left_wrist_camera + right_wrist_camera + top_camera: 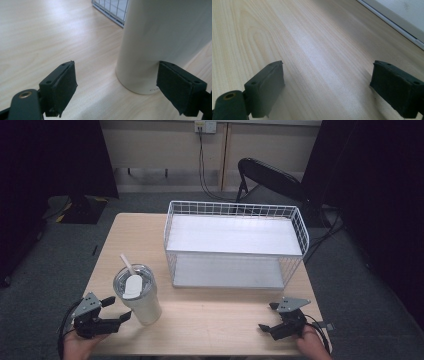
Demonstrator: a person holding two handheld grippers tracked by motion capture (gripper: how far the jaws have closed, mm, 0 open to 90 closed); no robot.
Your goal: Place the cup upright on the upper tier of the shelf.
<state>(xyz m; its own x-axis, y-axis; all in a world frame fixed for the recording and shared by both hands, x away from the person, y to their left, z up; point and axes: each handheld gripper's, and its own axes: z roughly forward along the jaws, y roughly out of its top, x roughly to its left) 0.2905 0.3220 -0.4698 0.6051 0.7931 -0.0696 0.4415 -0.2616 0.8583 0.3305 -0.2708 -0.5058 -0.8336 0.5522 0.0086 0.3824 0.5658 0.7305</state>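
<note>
At the near left of the surface (210, 320), the spread left tool (116, 309) approaches the tumbler (142, 302); next it must straddle it. The right tool (267, 316) rests spread.

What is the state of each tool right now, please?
Left tool: open, holding nothing, jaws beside the tumbler.
Right tool: open, holding nothing, above the table.

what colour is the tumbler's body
Cream-white tumbler, clearest in the left gripper view.
</note>
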